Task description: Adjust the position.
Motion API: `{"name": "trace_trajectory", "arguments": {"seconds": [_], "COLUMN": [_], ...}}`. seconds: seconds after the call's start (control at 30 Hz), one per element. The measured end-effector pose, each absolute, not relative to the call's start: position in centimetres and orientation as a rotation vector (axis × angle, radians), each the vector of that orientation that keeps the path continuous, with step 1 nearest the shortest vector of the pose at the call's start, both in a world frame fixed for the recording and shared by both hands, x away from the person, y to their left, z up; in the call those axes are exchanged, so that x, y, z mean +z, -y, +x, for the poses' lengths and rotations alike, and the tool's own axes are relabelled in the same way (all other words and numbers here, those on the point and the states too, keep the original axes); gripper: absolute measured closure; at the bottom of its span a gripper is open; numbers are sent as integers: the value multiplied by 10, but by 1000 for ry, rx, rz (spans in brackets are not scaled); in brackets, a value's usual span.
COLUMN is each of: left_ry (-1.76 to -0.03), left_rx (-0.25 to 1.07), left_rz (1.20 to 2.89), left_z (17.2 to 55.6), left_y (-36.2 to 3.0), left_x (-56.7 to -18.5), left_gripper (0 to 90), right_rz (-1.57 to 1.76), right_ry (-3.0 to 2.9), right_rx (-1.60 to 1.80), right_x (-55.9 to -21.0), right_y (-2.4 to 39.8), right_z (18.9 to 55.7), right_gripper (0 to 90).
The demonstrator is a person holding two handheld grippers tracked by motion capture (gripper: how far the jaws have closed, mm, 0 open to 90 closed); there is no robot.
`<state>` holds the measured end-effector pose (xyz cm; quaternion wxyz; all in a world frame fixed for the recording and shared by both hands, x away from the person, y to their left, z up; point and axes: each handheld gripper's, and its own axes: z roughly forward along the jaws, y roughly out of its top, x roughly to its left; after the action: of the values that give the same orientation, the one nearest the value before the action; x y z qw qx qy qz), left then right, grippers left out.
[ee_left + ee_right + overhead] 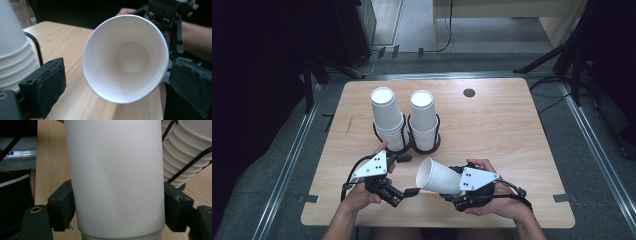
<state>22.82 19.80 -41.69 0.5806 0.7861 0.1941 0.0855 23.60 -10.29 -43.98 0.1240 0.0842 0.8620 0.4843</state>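
The right gripper (451,191) is clamped on the base of a white paper cup (439,177) held near the table's (512,130) near edge; squeezing harder could crease its thin wall. The left gripper (408,191), jaws apart, could dent the rim by closing off-centre. The cup lies nearly level, long axis left-right, mouth facing left toward that gripper.

This looks like a lab or test room rather than a home; a small wooden table (492,130) stands on grey carpet (287,150) between metal floor rails (597,145); black tripod legs (557,55) and loose cables (447,30) crowd the dim edges.
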Motion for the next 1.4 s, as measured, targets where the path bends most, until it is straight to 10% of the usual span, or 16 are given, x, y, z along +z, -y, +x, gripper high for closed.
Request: {"name": "trace_trajectory", "arguments": {"seconds": [1.4], "left_ry": [-516], "left_rx": [11], "left_rz": [1524], "left_z": [227], "left_y": [-182], "left_x": [-417], "left_gripper": [0], "right_rz": [435], "right_ry": [-2248], "right_rx": [1945], "right_x": [-438], "right_y": [83], "right_z": [226], "right_gripper": [241]}}
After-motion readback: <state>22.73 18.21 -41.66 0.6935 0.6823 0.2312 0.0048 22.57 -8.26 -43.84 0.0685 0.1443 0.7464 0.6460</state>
